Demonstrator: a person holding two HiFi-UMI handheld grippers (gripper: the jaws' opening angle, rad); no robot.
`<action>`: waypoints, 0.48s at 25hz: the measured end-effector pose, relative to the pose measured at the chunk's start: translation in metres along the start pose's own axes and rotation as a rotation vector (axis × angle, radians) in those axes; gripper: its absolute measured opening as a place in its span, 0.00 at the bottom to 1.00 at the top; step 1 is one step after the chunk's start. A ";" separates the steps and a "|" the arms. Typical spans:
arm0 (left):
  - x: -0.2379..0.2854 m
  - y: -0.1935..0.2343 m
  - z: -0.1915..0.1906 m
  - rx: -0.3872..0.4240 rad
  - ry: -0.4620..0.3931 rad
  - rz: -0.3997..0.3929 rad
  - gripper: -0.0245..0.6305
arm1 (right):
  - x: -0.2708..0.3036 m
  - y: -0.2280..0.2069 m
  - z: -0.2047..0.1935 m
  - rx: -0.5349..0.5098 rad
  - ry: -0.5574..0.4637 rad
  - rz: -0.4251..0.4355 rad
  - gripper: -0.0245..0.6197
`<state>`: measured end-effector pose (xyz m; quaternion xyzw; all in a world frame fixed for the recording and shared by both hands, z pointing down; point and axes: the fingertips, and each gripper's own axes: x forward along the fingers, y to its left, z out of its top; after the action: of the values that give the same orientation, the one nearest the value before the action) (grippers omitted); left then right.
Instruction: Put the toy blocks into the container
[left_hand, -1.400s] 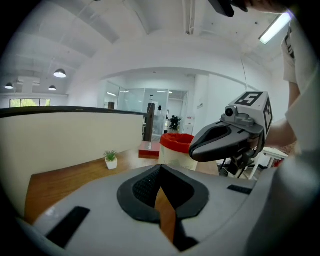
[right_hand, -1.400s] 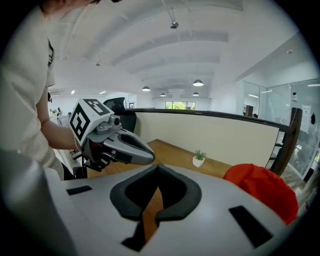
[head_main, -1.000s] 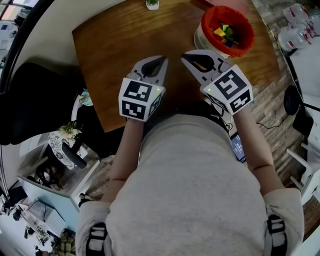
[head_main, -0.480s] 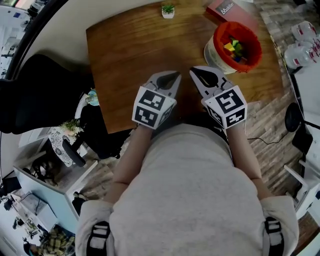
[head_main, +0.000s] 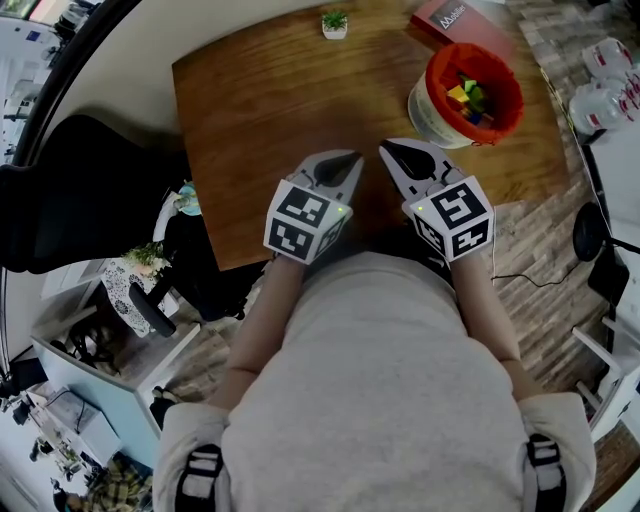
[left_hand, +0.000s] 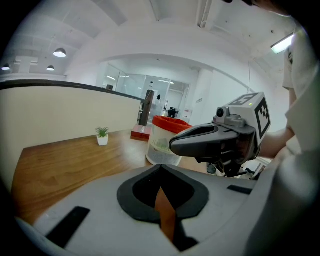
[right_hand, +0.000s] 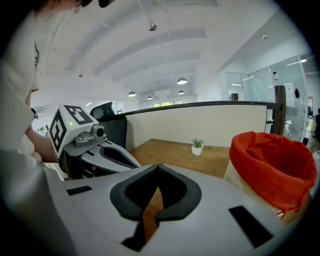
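The left claw (head_main: 347, 158) has its jaws pressed together with nothing between them; only a sliver of the wooden counter (head_main: 250, 110) shows through the slit behind the tips. Just beside it, the right claw (head_main: 389, 149) is closed the same way and is just as empty. Both hang over the near edge of the counter and point away from the person, their tips near each other but apart. At about two o'clock from the right claw stands the container (head_main: 425, 108), a pale tub with a red liner folded over its rim. The toy blocks (head_main: 467, 97) lie inside it, yellow and green among colours I cannot sort. At twelve o'clock, by the counter's far edge, sits a small potted plant (head_main: 335, 21). A red book (head_main: 450, 17) lies at one o'clock, beyond the container. Off the counter at nine o'clock stands a black chair (head_main: 70, 200).
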<state>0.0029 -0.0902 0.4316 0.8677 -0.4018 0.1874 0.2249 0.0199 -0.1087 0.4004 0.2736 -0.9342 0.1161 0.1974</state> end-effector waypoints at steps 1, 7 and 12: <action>0.000 0.000 0.001 -0.004 -0.005 -0.004 0.06 | 0.000 0.000 -0.001 0.000 0.001 -0.001 0.05; 0.001 -0.002 0.001 -0.020 -0.013 -0.018 0.06 | -0.002 -0.003 -0.007 0.005 0.012 -0.004 0.05; 0.001 -0.001 0.000 -0.034 -0.013 -0.016 0.06 | -0.003 -0.003 -0.014 -0.001 0.032 -0.009 0.05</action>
<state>0.0042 -0.0898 0.4319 0.8680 -0.3997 0.1729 0.2384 0.0278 -0.1052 0.4120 0.2759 -0.9297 0.1191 0.2128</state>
